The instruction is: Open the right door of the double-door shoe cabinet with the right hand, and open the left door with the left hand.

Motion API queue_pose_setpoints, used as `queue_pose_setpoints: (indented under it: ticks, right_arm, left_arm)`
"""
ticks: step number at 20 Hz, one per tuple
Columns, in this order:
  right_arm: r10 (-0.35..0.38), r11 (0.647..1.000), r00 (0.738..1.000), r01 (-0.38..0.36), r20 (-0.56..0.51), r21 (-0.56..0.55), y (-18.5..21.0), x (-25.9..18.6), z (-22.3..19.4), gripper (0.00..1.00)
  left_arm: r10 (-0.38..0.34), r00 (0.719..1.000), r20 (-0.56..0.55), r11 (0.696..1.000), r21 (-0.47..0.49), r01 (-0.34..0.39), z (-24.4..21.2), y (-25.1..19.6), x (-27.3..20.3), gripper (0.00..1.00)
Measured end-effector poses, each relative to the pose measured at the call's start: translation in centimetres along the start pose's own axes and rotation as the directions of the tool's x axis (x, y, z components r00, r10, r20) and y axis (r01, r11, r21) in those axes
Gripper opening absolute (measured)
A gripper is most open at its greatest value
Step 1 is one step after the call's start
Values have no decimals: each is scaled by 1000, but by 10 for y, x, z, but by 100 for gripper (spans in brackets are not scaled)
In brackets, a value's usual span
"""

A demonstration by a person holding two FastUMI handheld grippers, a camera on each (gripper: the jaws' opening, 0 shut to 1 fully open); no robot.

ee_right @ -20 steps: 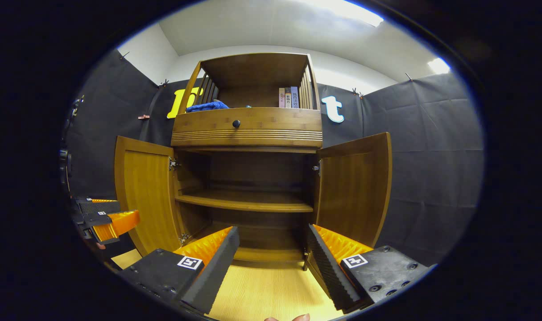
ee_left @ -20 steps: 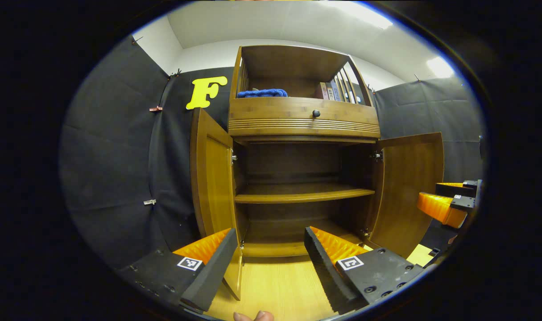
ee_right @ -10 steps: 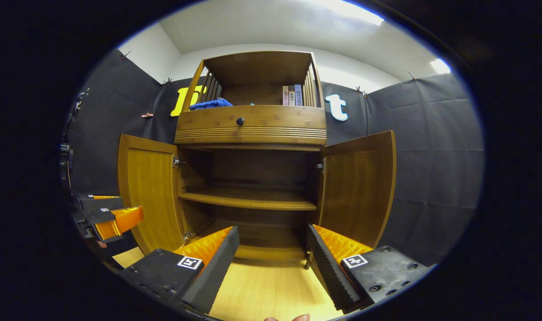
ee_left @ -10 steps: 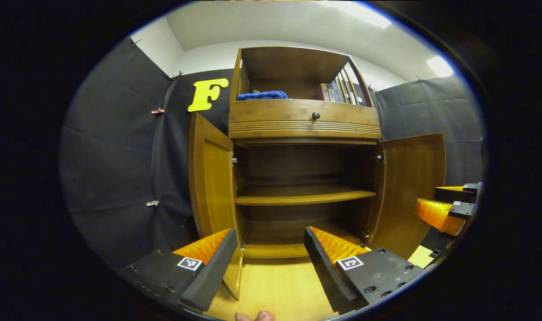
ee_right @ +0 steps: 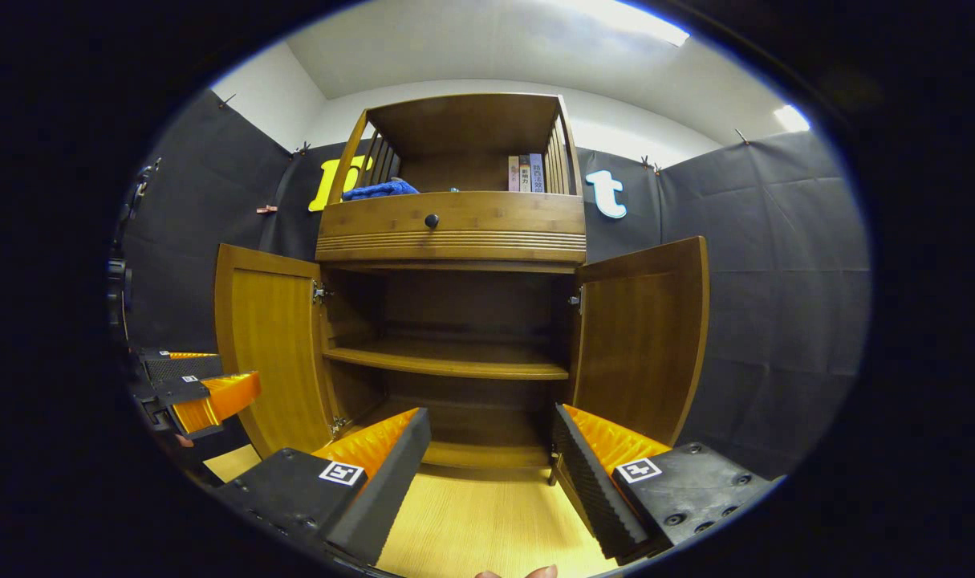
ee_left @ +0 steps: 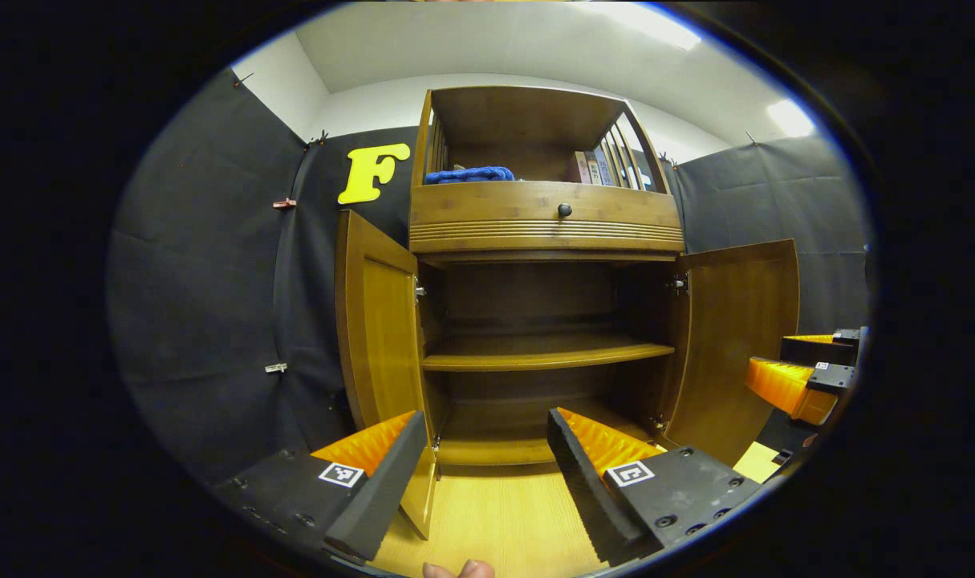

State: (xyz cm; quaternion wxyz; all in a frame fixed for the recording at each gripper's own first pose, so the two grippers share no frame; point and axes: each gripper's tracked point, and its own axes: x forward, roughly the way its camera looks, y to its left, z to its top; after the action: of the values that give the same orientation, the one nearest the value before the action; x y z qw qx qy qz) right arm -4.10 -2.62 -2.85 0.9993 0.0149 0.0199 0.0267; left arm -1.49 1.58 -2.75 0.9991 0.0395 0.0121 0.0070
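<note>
The left gripper [ee_left: 487, 466] stood with its fingers spread apart, holding nothing, near the left door [ee_left: 377, 321]; the right gripper [ee_right: 491, 466] was likewise spread wide and empty, near the right door [ee_right: 641, 333]. Both doors of the shoe cabinet [ee_right: 451, 233] were swung fully out, so the task looked done. The doors seemed stiff, smooth wood panels, probably light on their hinges, best taken by the free edge. Books [ee_right: 524, 172] on the top shelf bore spine writing too small to read, beside a blue cloth [ee_right: 377, 190]
</note>
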Motion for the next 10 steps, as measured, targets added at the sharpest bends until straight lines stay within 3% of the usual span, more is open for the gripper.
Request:
queue_pose_setpoints:
  ticks: [10]
  right_arm:
    - [-4, 1000, 1000, 4, 5, 3, -4, 0, 1, 98]
  left_arm:
    - [2, 1000, -4, 1000, 10, -2, 1, -3, 0, 95]
